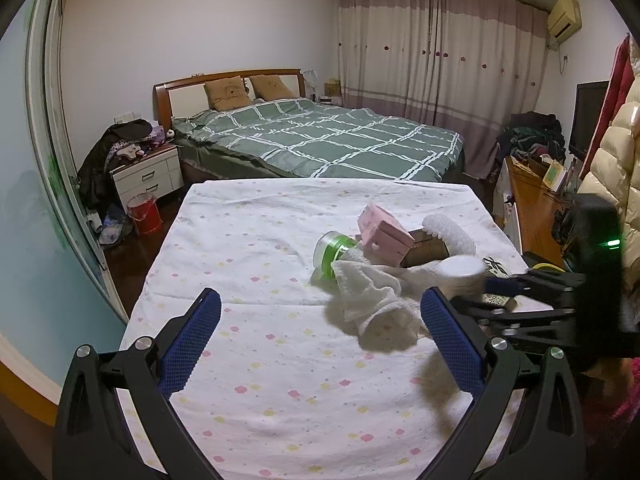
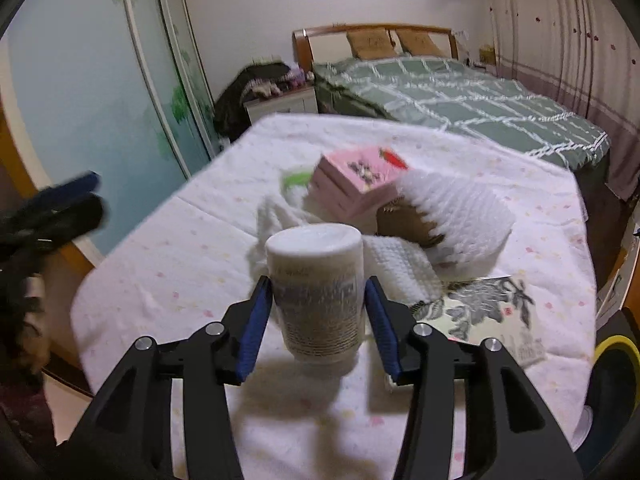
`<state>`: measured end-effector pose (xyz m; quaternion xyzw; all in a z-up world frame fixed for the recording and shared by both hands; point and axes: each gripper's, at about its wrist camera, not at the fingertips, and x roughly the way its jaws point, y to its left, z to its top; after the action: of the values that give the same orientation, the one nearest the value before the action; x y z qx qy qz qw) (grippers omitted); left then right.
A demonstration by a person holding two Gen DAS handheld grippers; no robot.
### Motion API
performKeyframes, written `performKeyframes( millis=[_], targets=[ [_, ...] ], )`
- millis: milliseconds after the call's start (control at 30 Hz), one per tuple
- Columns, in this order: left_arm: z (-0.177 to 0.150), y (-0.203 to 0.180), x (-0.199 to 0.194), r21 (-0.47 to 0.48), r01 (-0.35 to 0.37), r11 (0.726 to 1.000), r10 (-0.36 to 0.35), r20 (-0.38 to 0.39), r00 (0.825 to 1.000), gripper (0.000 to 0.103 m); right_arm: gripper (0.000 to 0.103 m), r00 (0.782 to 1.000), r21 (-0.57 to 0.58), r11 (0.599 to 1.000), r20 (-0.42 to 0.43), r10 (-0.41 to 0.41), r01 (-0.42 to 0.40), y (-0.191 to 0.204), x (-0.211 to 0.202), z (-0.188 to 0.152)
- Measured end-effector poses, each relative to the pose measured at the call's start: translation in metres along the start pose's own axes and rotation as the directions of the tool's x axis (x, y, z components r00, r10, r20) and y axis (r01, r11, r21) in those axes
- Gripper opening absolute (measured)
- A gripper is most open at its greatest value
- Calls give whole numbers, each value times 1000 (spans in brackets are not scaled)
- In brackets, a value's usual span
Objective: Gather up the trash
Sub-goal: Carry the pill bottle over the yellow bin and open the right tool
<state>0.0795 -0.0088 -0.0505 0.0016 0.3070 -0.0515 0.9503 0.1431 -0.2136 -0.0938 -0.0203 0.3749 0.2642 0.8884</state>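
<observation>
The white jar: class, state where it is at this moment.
The white jar sits clamped in the right gripper, above the near end of the table, just in front of the crumpled white towel.

Left gripper point(image 1: 320, 320) held level and pointing forward, jaws spread wide with nothing between the blue pads, right gripper point(image 2: 318, 312) reaching in from the right side, jaws closed on a white jar point(image 2: 318, 292), blue pads pressed against its sides

right gripper point(image 2: 319, 322) clamping white jar point(image 2: 318, 296)
</observation>
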Motion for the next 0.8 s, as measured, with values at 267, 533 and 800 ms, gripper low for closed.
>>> performKeyframes(
  millis=[267,533,800],
  targets=[
    [-1,-10,3,21,19,1000,-18,-8,1000,98,46,993,68,997,109,-44,37,-17,-62,-15],
    [3,-29,7,38,54,998,-54,-14,998,98,46,972,188,971,153,-176,146,-68,-116,-44],
    [8,-57,18,50,98,994,-96,-38,995,98,46,922,374,880,133,-363,292,-156,-155,-84]
  ],
)
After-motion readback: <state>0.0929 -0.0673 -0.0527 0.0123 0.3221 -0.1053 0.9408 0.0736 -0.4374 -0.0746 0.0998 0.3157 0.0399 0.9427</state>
